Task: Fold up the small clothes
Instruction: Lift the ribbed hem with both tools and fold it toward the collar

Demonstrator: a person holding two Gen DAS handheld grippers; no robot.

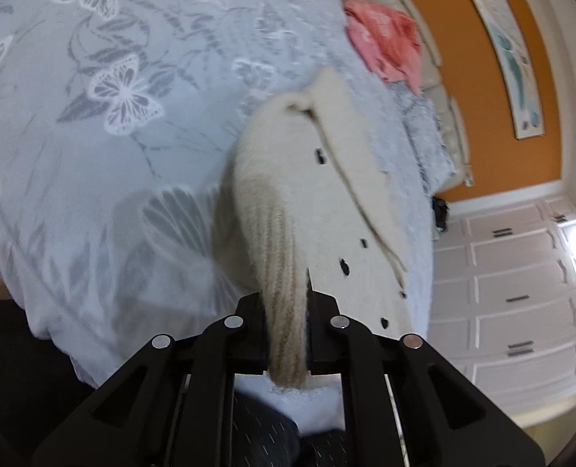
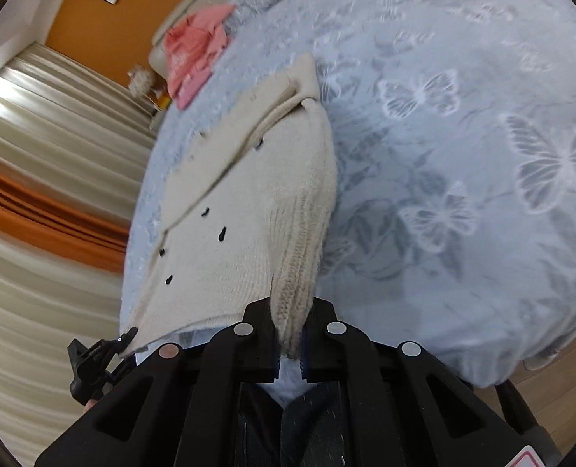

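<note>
A bed [image 1: 93, 155] fills most of both views, covered with a pale blue-grey quilt printed with white and grey butterflies and leaves. On it lies a cream knitted cardigan [image 1: 326, 194] with dark buttons down its front, stretching from the bed's near edge toward the headboard end. The left gripper [image 1: 288, 311] has its jaws pinching a ribbed cuff or hem of the cardigan. The right gripper [image 2: 291, 327] has its jaws pinching a ribbed corner at the same near edge.

Beyond the cardigan, toward the far side of the bed, a pink garment [image 1: 385, 43] lies crumpled by a pale padded headboard [image 1: 435, 62]. Behind the bed stands an orange wall [image 1: 482, 78] with a long framed picture [image 1: 513, 62]. To one side of the bed are white panelled drawers [image 1: 521, 292]; to the other hang cream curtains [image 2: 46, 124] with an orange band.
</note>
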